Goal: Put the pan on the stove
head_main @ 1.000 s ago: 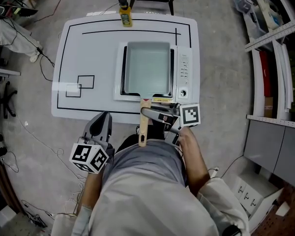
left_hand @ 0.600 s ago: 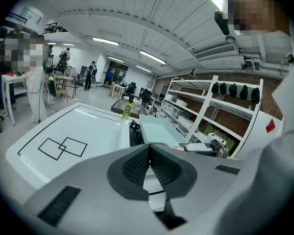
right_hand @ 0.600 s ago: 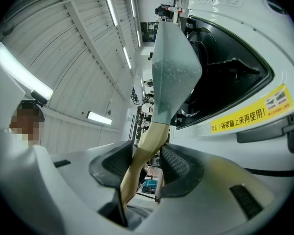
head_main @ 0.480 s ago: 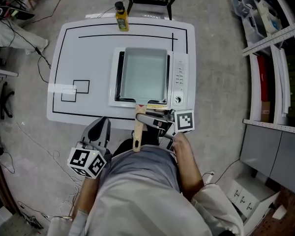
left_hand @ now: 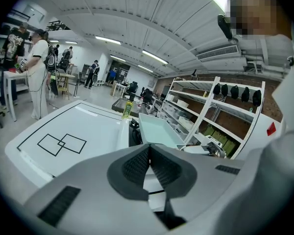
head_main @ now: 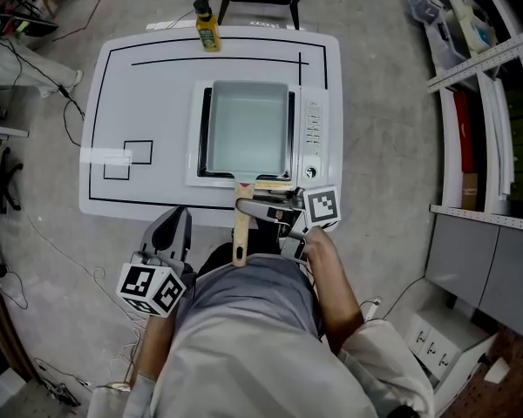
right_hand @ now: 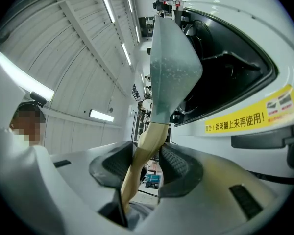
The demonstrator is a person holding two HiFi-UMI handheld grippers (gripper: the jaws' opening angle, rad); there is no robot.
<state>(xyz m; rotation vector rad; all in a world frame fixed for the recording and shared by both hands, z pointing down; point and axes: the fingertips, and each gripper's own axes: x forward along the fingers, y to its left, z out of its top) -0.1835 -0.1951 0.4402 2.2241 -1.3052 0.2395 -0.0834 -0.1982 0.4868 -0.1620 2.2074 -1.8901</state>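
Table (head_main: 148, 94) on concrete floor (head_main: 375, 103) bears stove (head_main: 312, 133), pan (head_main: 247, 129).

I read one yellow warning sticker (right_hand: 250, 112) on the stove (right_hand: 284, 58) front edge, Chinese print "锅架翻上来再使用!", bottle (head_main: 207, 24) label and stove control panel (head_main: 312, 133) print too small for me to read
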